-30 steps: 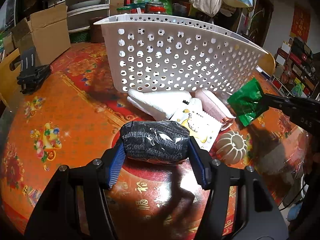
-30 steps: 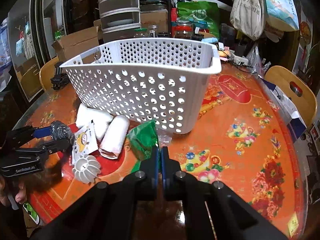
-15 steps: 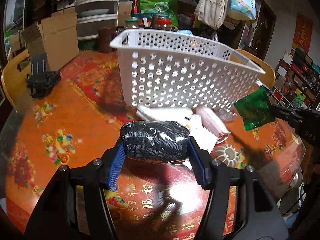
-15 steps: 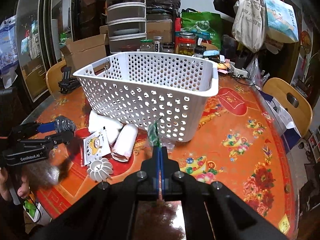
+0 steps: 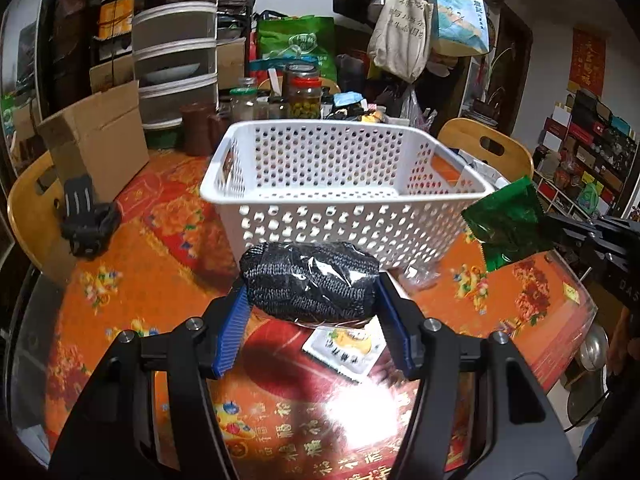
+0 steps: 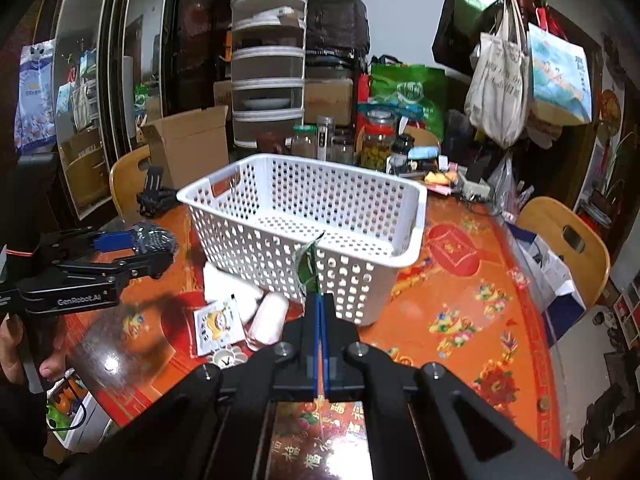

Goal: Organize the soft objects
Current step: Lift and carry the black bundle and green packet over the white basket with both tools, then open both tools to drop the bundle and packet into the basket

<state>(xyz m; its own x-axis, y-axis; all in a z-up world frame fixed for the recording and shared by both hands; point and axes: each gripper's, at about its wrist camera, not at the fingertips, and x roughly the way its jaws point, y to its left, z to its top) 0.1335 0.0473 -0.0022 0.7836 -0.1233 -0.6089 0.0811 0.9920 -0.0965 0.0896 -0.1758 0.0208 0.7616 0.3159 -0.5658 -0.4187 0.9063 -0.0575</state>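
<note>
My left gripper [image 5: 312, 300] is shut on a black knitted roll in clear wrap [image 5: 310, 280], held in the air in front of the white perforated basket [image 5: 348, 196]. My right gripper [image 6: 320, 304] is shut on a green foil packet [image 6: 307, 266], seen edge-on just before the basket's near wall [image 6: 280, 252]. The left wrist view shows that packet [image 5: 506, 224] at the right, beside the basket's corner. On the table by the basket lie a white folded cloth [image 6: 224, 284], a pink roll [image 6: 270, 318], a yellow cartoon sachet [image 6: 218, 326] and a white ribbed object [image 6: 228, 358].
The orange patterned table [image 6: 460, 312] carries jars [image 5: 304, 96], a cardboard box [image 5: 100, 140] and a black clamp [image 5: 86, 220] behind and left of the basket. Wooden chairs [image 6: 568, 240] stand around it. A hand [image 6: 24, 364] grips the left tool.
Both grippers have risen with their loads, so the basket's open top now shows. The green packet has lifted off the table to rim height.
</note>
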